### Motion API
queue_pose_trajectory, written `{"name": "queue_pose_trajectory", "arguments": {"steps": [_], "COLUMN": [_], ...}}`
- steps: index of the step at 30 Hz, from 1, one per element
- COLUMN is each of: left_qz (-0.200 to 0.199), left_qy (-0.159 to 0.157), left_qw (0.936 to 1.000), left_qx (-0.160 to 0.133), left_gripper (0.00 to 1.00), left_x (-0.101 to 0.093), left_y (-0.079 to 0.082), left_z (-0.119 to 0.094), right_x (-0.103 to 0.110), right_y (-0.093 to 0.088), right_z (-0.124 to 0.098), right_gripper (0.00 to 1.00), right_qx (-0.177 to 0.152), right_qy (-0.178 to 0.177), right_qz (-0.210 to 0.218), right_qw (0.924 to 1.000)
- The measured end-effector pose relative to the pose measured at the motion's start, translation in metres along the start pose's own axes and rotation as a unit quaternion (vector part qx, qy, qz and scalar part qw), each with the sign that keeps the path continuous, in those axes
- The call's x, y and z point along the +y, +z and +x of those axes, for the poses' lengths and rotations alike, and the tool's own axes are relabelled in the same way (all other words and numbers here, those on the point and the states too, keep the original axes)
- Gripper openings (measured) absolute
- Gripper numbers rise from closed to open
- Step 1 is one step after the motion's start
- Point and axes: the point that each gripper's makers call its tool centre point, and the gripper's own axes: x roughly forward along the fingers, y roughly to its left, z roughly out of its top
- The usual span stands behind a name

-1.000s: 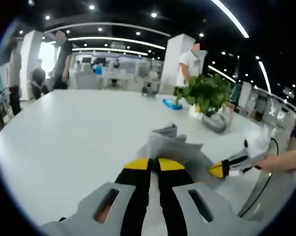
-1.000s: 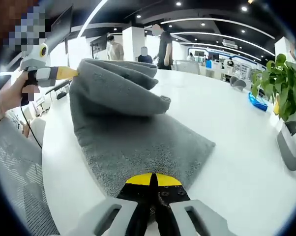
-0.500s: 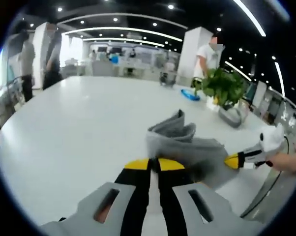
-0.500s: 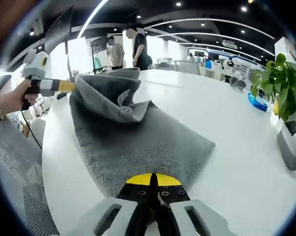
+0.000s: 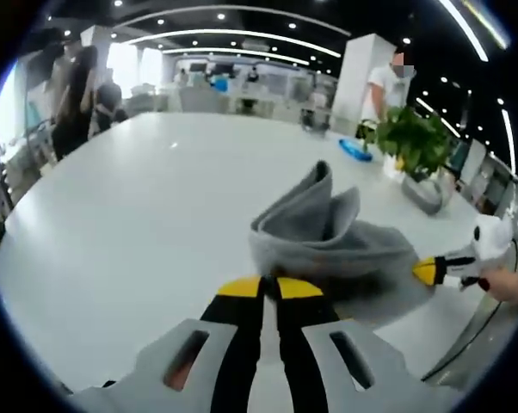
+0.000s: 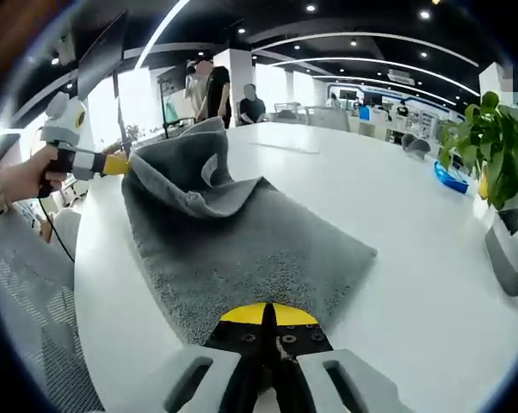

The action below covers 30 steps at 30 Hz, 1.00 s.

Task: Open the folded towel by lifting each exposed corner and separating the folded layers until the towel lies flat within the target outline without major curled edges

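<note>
Right gripper view: right gripper [image 6: 266, 315] clamped on grey towel [image 6: 250, 249] at near worktop [image 6: 345, 172] edge; left gripper [image 6: 121, 163] clamped on raised corner. Risk: lifted layer flopping back, curling, or slipping off that edge.

So from the left gripper view: the left gripper [image 5: 269, 286] has its yellow-tipped jaws pressed together at the near edge of the gray towel [image 5: 328, 249], and it looks like they're pinching the cloth, though the exact contact spot is hidden. The towel is bunched up, with a fold standing up toward the far side and the rest slumping to the right. The right gripper [image 5: 424, 271] comes in from the right, yellow tip touching the towel's right edge, with a hand [image 5: 508, 284] behind it. All of this sits on a big white table [image 5: 138, 198]. Farther right there's a potted plant [image 5: 411, 146] with a blue object [image 5: 355, 150] just left of it.
</note>
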Motion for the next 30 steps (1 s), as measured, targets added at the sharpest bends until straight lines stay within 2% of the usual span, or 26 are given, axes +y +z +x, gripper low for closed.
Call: {"name": "queue_pose_trajectory", "arguments": {"steps": [3,7,12,17,23,25,27,30], "left_qz": [0.009,-0.017,-0.018,0.027,0.020,0.008,0.011,0.024], "left_qy": [0.012,0.031,0.049,0.066,0.066,0.067,0.067,0.068], "left_qw": [0.9998,0.9987,0.9963,0.9931,0.9917,0.9894,0.9898,0.9878], "left_qx": [0.014,0.038,0.068,0.093,0.108,0.128,0.125,0.138], "left_gripper": [0.04,0.04,0.04,0.04,0.04,0.04,0.04,0.04], "left_x": [0.005,0.014,0.020,0.025,0.032,0.033,0.034,0.034], "left_y": [-0.005,-0.016,-0.029,-0.038,-0.048,-0.056,-0.055,-0.061], "left_z": [0.002,0.002,0.004,0.010,0.012,0.011,0.014,0.015], "right_x": [0.000,0.000,0.000,0.000,0.000,0.000,0.001,0.001], "right_y": [0.000,0.000,0.000,0.000,-0.001,-0.001,0.000,0.000], "right_z": [0.000,0.000,0.000,0.000,0.000,0.000,-0.001,0.000], "right_gripper": [0.00,0.00,0.00,0.00,0.00,0.00,0.00,0.00], "right_qx": [0.000,0.000,0.000,0.000,-0.001,-0.001,-0.001,-0.001], "right_qy": [0.000,0.001,0.001,0.001,0.001,0.001,0.001,0.001], "right_qz": [0.000,0.001,0.002,0.001,0.001,0.001,0.001,0.001], "right_qw": [1.0000,1.0000,1.0000,1.0000,1.0000,1.0000,1.0000,1.0000]}}
